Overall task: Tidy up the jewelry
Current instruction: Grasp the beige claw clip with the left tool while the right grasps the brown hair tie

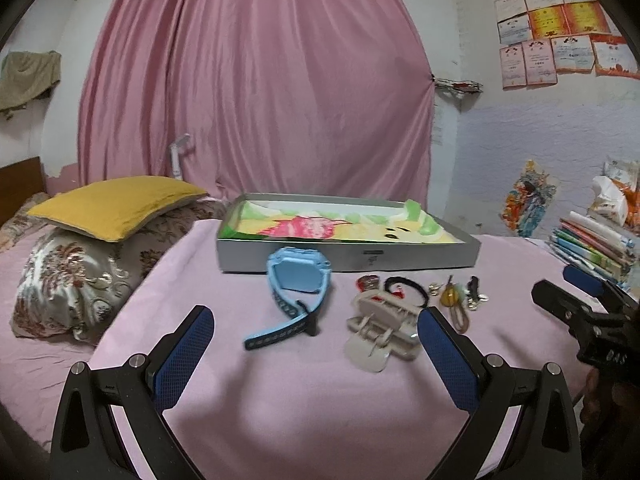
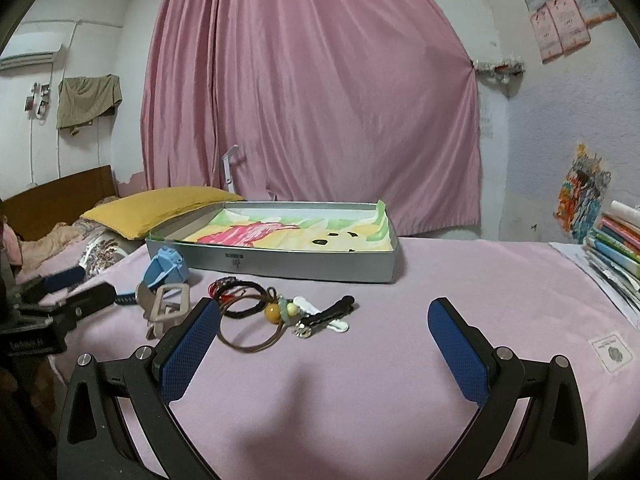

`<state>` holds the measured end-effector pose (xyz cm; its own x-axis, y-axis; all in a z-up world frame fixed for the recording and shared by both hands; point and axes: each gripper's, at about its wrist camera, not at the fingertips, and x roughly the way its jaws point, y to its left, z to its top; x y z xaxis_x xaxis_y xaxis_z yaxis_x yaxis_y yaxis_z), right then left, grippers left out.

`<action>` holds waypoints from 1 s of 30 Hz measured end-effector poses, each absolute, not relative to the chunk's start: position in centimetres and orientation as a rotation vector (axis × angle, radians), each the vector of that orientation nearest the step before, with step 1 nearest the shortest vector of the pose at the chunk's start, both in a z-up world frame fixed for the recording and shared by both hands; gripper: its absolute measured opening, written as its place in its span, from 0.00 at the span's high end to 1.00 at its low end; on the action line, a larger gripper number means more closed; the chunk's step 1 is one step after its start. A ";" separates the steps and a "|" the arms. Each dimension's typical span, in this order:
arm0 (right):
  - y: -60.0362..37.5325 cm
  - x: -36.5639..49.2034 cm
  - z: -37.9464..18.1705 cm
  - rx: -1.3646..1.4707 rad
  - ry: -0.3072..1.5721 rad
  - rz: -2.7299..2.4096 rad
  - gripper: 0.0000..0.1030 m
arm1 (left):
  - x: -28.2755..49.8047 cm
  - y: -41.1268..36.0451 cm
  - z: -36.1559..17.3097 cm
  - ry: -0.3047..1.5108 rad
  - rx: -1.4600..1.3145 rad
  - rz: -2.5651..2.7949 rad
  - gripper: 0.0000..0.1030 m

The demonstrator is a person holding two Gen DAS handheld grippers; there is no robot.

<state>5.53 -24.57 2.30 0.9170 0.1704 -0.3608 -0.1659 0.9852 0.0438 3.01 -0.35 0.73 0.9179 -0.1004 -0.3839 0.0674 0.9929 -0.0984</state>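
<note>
Left wrist view: pink-covered bed [image 1: 320,400], carrying a shallow grey box [image 1: 348,258] lined with a printed cloth, set toward the far edge.

- Blue watch [image 1: 298,280]: just in front of the box's near wall, strap curled toward the camera. Likely light, rubbery strap; best taken across the stiff case.
- Beige hair claw [image 1: 380,326]: right of the watch. Rigid plastic, probably springy; grip the body, not the teeth.
- Hair ties and small charms [image 2: 256,312]: loose cluster right of the claw. Soft, light, prone to snag; pinch one loop at a time.
- Left hand-held gripper [image 1: 316,336]: fingers spread wide, holding nothing, above the near bed.
- Right hand-held gripper [image 2: 324,324]: likewise spread and unladen.
</note>
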 end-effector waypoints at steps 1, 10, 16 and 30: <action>-24.8 6.0 2.6 0.017 0.393 0.191 0.01 | 3.3 -0.5 0.9 0.413 -0.089 -0.105 0.01; -23.7 9.3 2.6 -0.103 0.536 0.321 0.38 | 5.5 -1.5 1.0 0.508 -0.123 -0.183 0.19; -21.9 10.6 2.2 -0.209 0.603 0.401 0.60 | 6.9 -2.0 0.8 0.573 -0.168 -0.248 0.40; -19.8 13.8 1.3 -0.298 0.737 0.511 0.75 | 9.2 -2.5 0.5 0.658 -0.148 -0.259 0.73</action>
<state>13.81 -19.81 1.29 0.6267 0.3368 -0.7027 -0.5403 0.8376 -0.0804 9.18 -2.49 0.45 0.7607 -0.2838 -0.5838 0.1907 0.9574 -0.2169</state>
